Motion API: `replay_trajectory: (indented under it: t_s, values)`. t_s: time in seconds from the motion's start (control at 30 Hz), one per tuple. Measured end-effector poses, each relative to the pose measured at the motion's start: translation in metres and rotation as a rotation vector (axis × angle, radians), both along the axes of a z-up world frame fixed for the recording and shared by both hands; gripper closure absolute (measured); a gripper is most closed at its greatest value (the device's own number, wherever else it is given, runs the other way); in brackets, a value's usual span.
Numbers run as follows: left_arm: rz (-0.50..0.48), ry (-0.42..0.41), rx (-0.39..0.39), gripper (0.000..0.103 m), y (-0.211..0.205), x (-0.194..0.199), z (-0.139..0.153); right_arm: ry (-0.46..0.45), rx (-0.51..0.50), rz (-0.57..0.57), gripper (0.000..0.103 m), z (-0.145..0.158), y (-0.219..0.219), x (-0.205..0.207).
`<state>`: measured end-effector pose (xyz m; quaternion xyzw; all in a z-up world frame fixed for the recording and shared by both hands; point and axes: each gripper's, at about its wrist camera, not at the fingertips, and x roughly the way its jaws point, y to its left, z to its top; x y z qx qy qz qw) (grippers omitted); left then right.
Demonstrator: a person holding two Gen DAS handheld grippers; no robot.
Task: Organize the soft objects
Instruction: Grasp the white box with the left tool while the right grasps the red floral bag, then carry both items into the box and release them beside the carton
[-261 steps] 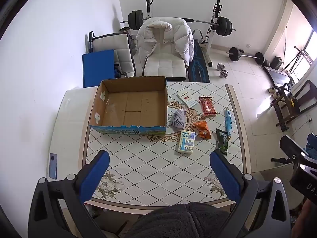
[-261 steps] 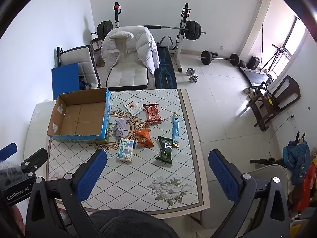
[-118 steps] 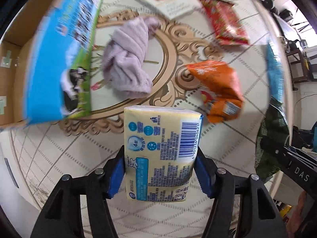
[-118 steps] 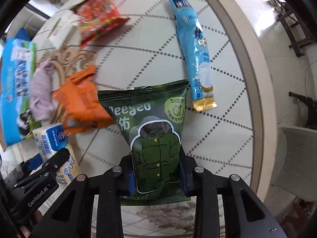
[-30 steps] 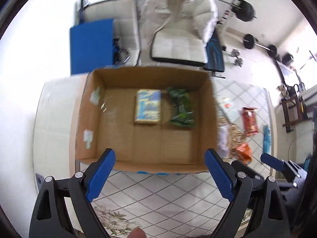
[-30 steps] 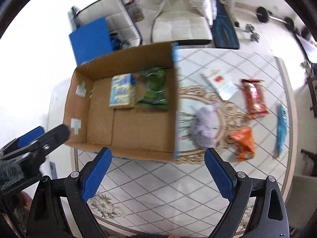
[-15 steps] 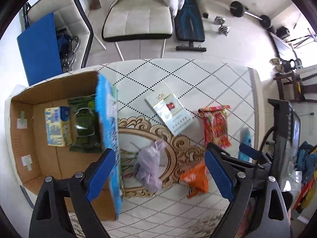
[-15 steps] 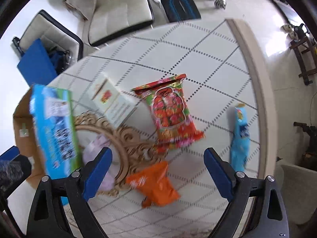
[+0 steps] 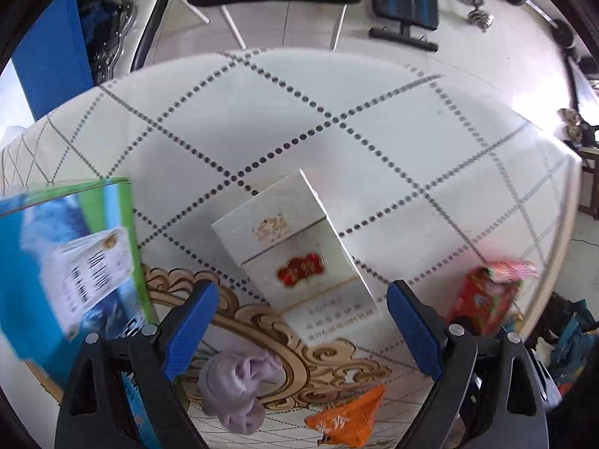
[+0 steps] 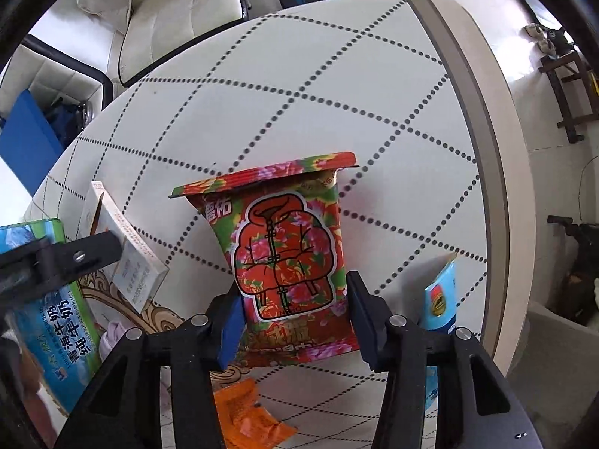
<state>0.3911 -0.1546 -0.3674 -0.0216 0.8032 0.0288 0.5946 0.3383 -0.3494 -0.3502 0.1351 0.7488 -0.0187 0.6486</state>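
Blue-padded right tongs [image 10: 294,316] bracket the lower part of a red floral packet [image 10: 284,250] lying flat on the worktop [image 10: 299,86], pads close against both sides; whether they actually clench it I cannot tell. Nearer the lens lies an orange packet [image 10: 247,417], with a blue packet [image 10: 440,293] just right. Left tongs [image 9: 299,327] hang released above a white carton [image 9: 295,258], its near end between the spread pads. A lilac cloth [image 9: 236,385] lies bunched below. Blue-printed cardboard box [image 9: 63,262] stands at left.
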Motion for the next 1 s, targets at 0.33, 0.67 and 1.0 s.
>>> replay_trajectory:
  t_s: [0.33, 0.67, 1.0]
  values:
    - [-0.142, -0.08, -0.017, 0.04, -0.025, -0.003, -0.003, 0.019, 0.03, -0.001, 0.043, -0.006, -0.016, 0.009]
    - [-0.195, -0.113, -0.014, 0.043, -0.033, -0.024, 0.003, 0.014, -0.06, 0.007, 0.053, -0.006, -0.005, 0.007]
    - [-0.2, -0.203, -0.064, 0.045, -0.023, -0.033, 0.063, -0.052, -0.013, -0.008, 0.056, 0.044, -0.02, -0.021]
